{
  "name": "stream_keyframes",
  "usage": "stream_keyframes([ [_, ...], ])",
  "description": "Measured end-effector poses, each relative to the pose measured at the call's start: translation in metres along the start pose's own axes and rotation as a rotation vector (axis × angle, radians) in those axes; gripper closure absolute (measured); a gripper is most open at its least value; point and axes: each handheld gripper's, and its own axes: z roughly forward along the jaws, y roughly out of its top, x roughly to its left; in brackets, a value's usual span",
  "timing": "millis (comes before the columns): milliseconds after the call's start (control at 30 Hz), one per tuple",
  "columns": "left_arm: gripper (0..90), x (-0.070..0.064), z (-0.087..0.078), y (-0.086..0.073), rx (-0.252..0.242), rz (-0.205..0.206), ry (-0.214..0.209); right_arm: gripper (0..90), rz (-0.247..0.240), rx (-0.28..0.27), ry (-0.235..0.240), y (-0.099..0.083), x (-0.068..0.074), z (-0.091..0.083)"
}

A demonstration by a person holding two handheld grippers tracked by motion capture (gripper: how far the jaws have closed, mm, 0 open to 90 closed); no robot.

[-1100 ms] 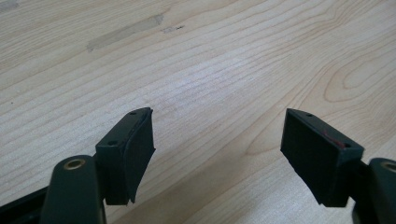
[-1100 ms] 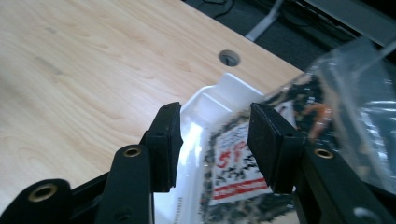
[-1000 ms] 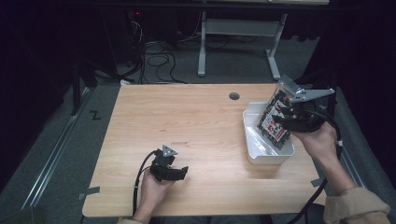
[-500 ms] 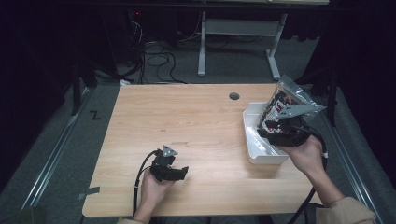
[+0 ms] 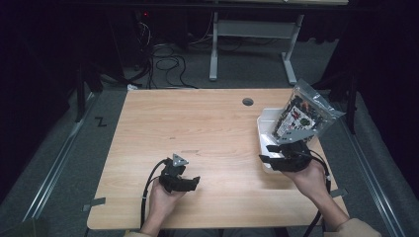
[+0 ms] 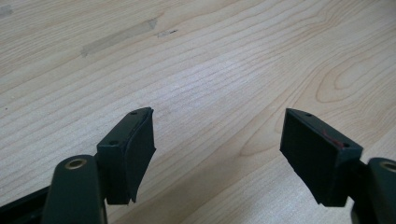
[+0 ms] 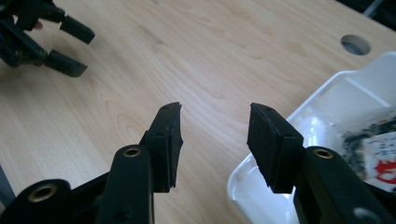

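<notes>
The clear plastic snack bag with dark printed label (image 5: 304,114) is leaning upright in the white rectangular plastic tray (image 5: 263,129) by the wooden table's (image 5: 207,123) right edge. Right gripper (image 7: 214,140), released, is hovering beside the tray's near corner; left gripper (image 6: 217,154) is resting, jaws spread. Advice: back away clear of the rim to avoid tipping the bag.

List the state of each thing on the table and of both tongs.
Left tongs: open, empty, low over bare wood.
Right tongs: open, empty, at the near corner of the tray.
Snack bag: sealed, standing tilted in the tray, leaning over its far right rim.
White tray: upright on the table, holding the bag.
Table: bare wood, one round hole near the far edge.
</notes>
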Motion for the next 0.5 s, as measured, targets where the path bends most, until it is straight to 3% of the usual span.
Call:
stream_keyframes([
  [100,26.6,0.0,0.0,0.0,0.0,0.003,-0.003,55.3,-0.018,0.012,0.02,-0.006,0.009,0.012],
  [500,26.6,-0.002,0.0,0.0,0.001,0.006,-0.008,55.3,-0.013,0.017,0.073,-0.019,0.022,0.035],
])
